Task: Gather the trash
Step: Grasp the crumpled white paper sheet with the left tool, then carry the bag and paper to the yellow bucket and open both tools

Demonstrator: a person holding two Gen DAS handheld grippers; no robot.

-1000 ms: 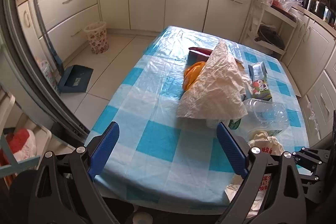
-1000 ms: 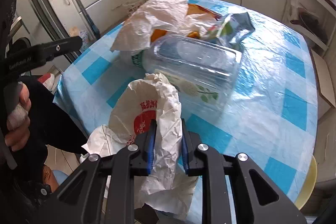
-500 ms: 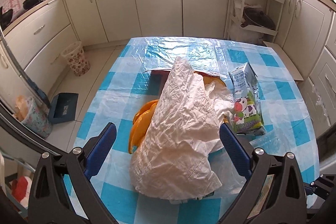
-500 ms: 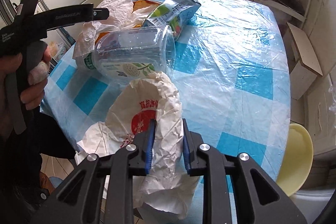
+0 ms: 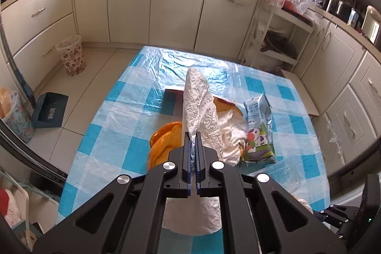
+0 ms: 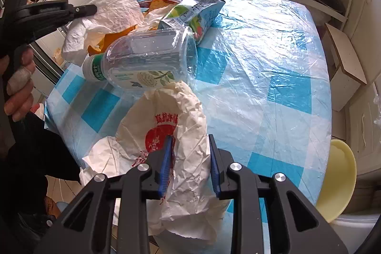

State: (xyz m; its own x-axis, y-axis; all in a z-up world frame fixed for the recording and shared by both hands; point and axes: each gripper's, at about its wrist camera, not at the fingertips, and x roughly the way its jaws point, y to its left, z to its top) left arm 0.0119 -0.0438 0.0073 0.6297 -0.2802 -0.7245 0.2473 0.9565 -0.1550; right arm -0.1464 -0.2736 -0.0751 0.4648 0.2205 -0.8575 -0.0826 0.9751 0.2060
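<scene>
1. Left gripper (image 5: pixel 193 135) has its jaws pressed together on a fold of the white paper (image 5: pixel 202 106), which stands up above the heap on the table (image 5: pixel 114 135). The bite takes only a thin edge of the sheet, so a quick lift could tear it or let it slide out.

2. Under and beside that paper lie an orange bag (image 5: pixel 164 139) and more crumpled white wrapping, all touching. Lifting the paper could drag these along and spill them over the table's left edge onto the floor, well away from the flowered bin (image 5: pixel 71 55) by the cupboards.

3. A milk carton (image 5: pixel 258 132) rests against the right of the heap. If the heap shifts, the carton may tip or slide toward the table's edge.

4. A clear plastic bottle (image 6: pixel 147 58) lies on its side between the heap and the printed bag (image 6: pixel 171 135), touching the bag's top. It is round and light, so a tug on either side could set it rolling off the slick plastic tablecloth.

5. Right gripper (image 6: pixel 190 158) has its jaws apart around a ridge of the printed bag; they have just been opening, and the left pad touches the paper while the right pad seems to stand just clear. The bag hangs partly over the near edge of the table, so with the hold this loose it could slip down and fall to the floor.

6. Both tools work close over the same pile, so pulling apart at once could scatter the rest.
</scene>
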